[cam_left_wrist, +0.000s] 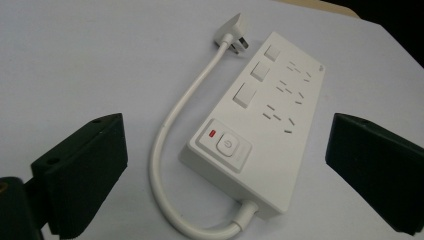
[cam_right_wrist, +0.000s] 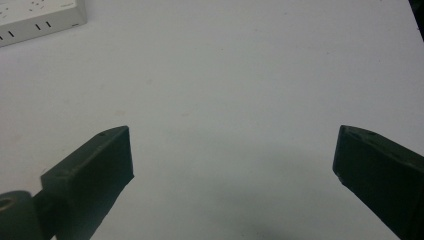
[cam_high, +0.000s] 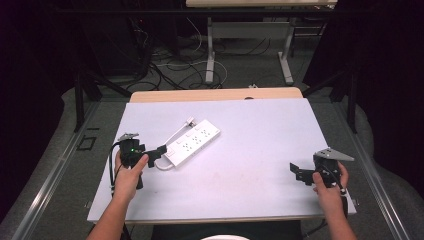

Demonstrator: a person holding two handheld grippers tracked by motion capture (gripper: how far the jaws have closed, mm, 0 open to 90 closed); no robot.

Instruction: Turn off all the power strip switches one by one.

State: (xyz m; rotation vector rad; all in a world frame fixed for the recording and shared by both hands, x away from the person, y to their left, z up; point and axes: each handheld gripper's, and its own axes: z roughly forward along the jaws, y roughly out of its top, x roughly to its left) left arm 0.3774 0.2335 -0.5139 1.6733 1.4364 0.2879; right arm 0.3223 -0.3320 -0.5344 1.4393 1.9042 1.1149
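The left hand-held gripper is held with its jaws spread wide; nothing is gripped, and the near end of the white power strip lies just ahead of the jaws, apparently without contact, though this cannot be judged for certain from the high view. The right hand-held gripper is likewise held wide open over bare surface, well apart from the strip. The strip lies left of the surface's centre, its long axis running diagonally, the cable end towards the left hand-held gripper. In the left gripper view, the switch, the red lamp and the short cable looping back to the plug are seen clearly; in the right gripper view one corner of the strip is caught.
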